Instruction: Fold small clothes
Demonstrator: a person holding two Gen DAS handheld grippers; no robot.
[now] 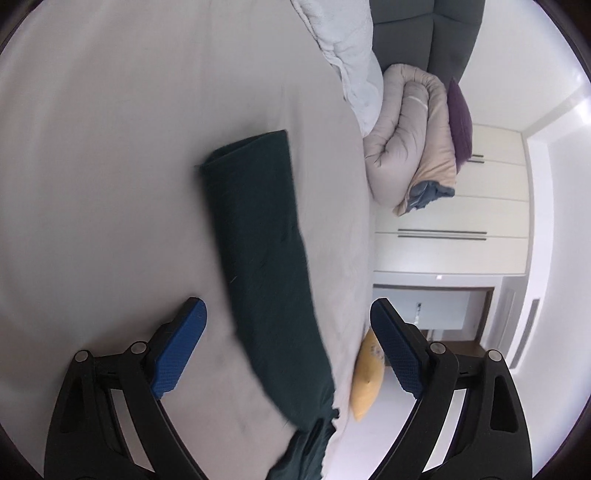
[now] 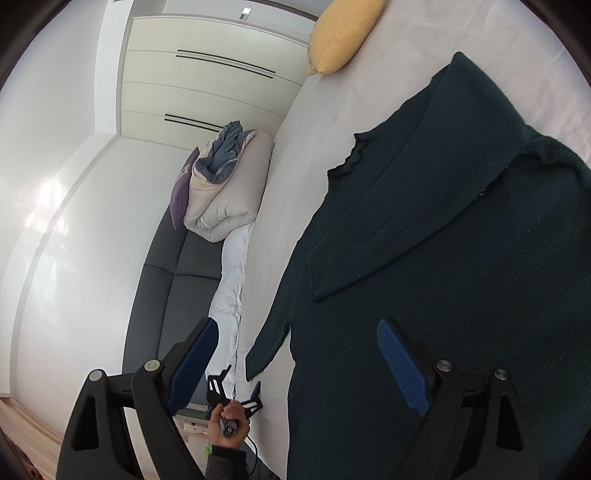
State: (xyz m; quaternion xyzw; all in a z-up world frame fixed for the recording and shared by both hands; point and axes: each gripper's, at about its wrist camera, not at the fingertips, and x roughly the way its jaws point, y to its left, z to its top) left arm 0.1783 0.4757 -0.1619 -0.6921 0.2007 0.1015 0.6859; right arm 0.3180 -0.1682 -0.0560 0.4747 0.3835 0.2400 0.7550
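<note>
Your left gripper (image 1: 288, 317) hangs with its blue pads spread wide and nothing pinched between them; a long sleeve of the dark green sweater (image 1: 258, 258) runs up the frame between the jaws, lying flat on the pale bed sheet (image 1: 110, 147), and neither pad presses it. Only this view shows the sleeve's far cuff end and how close it lies to the mattress edge.

Your right gripper (image 2: 299, 354) also stands fully apart and empty. Its view gives you what the left one cannot: the sweater's body spread across the sheet, a sleeve folded diagonally over the chest, and the frilled collar toward the yellow cushion (image 2: 343, 33). The right-hand pad hovers over the sweater's body; whether it touches the knit, you cannot tell. Low in this view you also see your other hand (image 2: 229, 421) gripping the handle of the left gripper, its fingers splayed.

Both views share the rolled beige duvet (image 1: 410, 140), the purple pillow (image 1: 460, 118), the grey headboard (image 2: 166, 288) and the white wardrobe (image 1: 450, 221).
</note>
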